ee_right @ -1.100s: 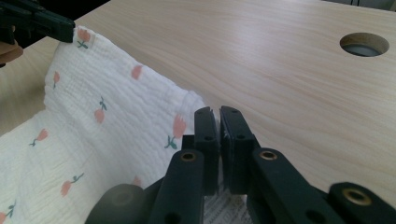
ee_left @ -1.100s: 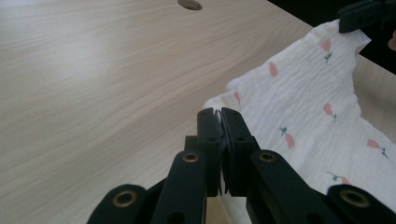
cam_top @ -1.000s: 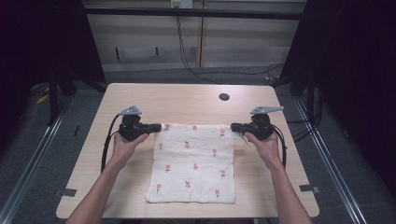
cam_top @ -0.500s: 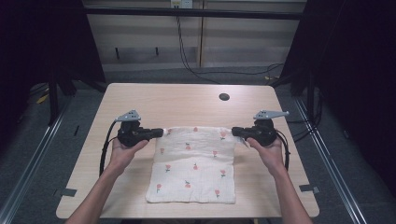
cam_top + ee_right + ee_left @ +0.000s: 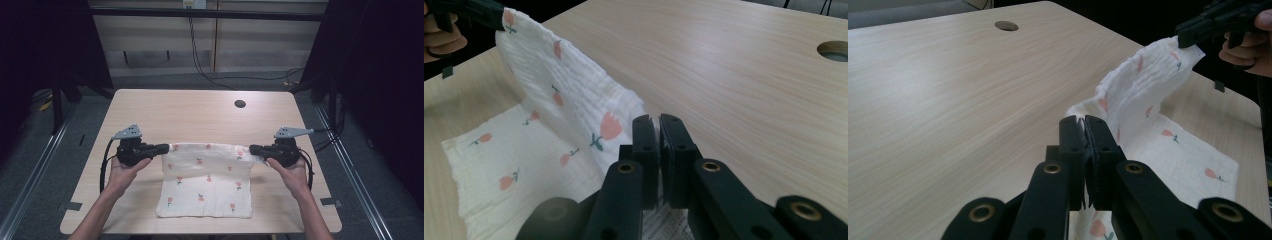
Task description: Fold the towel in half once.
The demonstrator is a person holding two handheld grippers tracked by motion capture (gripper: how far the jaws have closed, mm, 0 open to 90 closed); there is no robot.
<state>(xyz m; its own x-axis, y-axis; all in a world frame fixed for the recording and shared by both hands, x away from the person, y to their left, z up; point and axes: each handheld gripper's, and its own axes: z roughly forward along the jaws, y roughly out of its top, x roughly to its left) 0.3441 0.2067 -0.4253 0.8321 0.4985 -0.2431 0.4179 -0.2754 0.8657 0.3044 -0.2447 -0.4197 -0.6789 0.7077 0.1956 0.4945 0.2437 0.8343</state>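
Note:
A white cloth with small red tulip prints [image 5: 207,180] lies on the wooden table [image 5: 200,115]. Its far edge is lifted off the table and folds toward the near side. My left gripper [image 5: 167,148] is shut on the cloth's far left corner [image 5: 1083,112]. My right gripper [image 5: 251,149] is shut on the far right corner [image 5: 634,107]. The raised edge stretches between the two grippers, while the near half of the cloth [image 5: 499,165] stays flat. In the left gripper view, the right gripper [image 5: 1193,35] holds the other corner farther off.
A round cable hole [image 5: 240,104] sits in the table's far right part. Bare tabletop lies beyond the cloth and to both sides. Cables trail from both grippers, and dark floor with rails surrounds the table.
Both grippers have moved toward the near side and risen a little, drawing the cloth's far edge up and over its near half. The flat part of the cloth looks shorter.

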